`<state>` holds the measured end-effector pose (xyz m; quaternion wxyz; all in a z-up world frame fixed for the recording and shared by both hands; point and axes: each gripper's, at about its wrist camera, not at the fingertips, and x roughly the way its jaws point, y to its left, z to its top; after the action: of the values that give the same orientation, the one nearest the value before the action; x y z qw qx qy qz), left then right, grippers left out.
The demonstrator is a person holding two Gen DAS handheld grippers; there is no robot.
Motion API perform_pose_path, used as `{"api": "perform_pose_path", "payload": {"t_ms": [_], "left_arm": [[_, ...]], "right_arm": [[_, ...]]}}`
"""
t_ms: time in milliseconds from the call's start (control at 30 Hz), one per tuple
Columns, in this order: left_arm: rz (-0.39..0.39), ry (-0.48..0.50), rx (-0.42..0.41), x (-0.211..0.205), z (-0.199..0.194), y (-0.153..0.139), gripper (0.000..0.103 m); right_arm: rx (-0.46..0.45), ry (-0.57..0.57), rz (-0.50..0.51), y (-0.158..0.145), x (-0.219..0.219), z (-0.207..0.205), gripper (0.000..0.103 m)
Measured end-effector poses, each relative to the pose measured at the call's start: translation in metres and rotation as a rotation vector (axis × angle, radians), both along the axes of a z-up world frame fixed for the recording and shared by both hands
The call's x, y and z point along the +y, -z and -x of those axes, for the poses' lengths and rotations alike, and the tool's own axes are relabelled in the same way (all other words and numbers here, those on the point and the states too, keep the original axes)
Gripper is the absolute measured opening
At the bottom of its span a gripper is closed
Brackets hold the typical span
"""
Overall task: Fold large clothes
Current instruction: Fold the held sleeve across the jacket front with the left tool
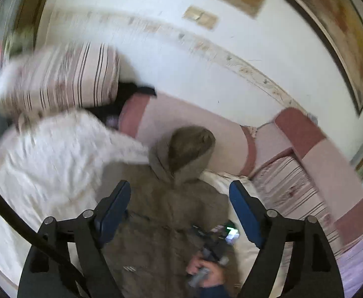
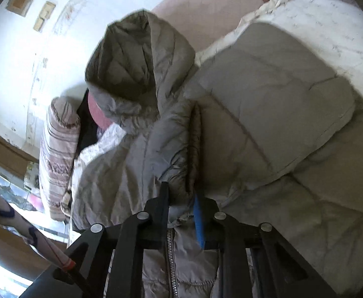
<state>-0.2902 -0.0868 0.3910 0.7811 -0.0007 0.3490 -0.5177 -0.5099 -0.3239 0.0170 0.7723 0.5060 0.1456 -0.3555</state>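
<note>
A grey-brown hooded puffer jacket (image 2: 141, 134) lies on a bed, front side up, with its hood (image 2: 129, 57) pointing toward the pink padded headboard (image 1: 194, 126) and propped slightly against it. The zip (image 2: 171, 255) runs down the middle of the jacket toward the right wrist camera. In the right wrist view a cream quilted sleeve or panel (image 2: 268, 114) lies folded across the jacket's right part, its light lining upward.

The right gripper (image 2: 181, 201) sits low over the jacket's front near the top of the zip. Its jaws are drawn close together and pinch a bunched ridge of the jacket's fabric between the black finger and the blue pad (image 2: 199, 221). In the left wrist view a hand (image 1: 206, 270) grasping that gripper's handle shows at the lower edge, over the jacket.

The left gripper (image 1: 179, 203) hangs above the jacket, looking down on its chest and hood. Its jaws are spread wide, with nothing between the blue pads (image 1: 114, 206); the fabric seen in the gap lies below them. This view is blurred.

A white crumpled blanket (image 1: 52, 159) lies beside the jacket on the left of the left wrist view, touching its shoulder. A striped pillow (image 1: 57, 77) stands beyond it against the white wall (image 1: 206, 57). A framed picture (image 1: 330, 32) hangs on that wall, and striped bedding (image 1: 293, 188) lies to the right of the jacket.
</note>
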Motion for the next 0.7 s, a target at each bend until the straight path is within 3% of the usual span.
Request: {"api": "perform_pose_path", "payload": {"t_ms": [67, 133, 200, 267, 333, 433, 567, 633, 700], "left_arm": [[-0.007, 0.002, -0.073, -0.007, 0.008, 0.01, 0.081], [-0.036, 0.02, -0.104, -0.024, 0.006, 0.039, 0.081], [-0.056, -0.001, -0.14, -0.044, -0.004, 0.075, 0.081], [-0.102, -0.09, -0.165, -0.066, -0.022, 0.122, 0.081], [-0.149, -0.12, -0.141, -0.086, -0.041, 0.166, 0.081], [-0.279, -0.131, -0.087, -0.125, -0.068, 0.249, 0.077], [-0.39, -0.151, -0.016, -0.147, -0.09, 0.339, 0.071], [-0.41, -0.168, -0.005, -0.147, -0.096, 0.358, 0.076], [-0.415, -0.168, -0.003, -0.15, -0.1, 0.357, 0.078]], "right_arm": [[0.017, 0.031, 0.038, -0.012, 0.001, 0.009, 0.018], [0.05, 0.084, 0.092, -0.027, 0.003, 0.023, 0.018], [0.09, 0.126, 0.137, -0.039, 0.002, 0.037, 0.018], [0.132, 0.151, 0.164, -0.045, 0.001, 0.044, 0.018], [0.17, 0.15, 0.177, -0.045, -0.002, 0.045, 0.018], [0.234, 0.134, 0.169, -0.039, -0.008, 0.043, 0.019], [0.284, 0.127, 0.128, -0.025, -0.018, 0.036, 0.02], [0.3, 0.125, 0.102, -0.017, -0.021, 0.035, 0.024], [0.323, 0.131, 0.072, -0.008, -0.025, 0.034, 0.027]]}}
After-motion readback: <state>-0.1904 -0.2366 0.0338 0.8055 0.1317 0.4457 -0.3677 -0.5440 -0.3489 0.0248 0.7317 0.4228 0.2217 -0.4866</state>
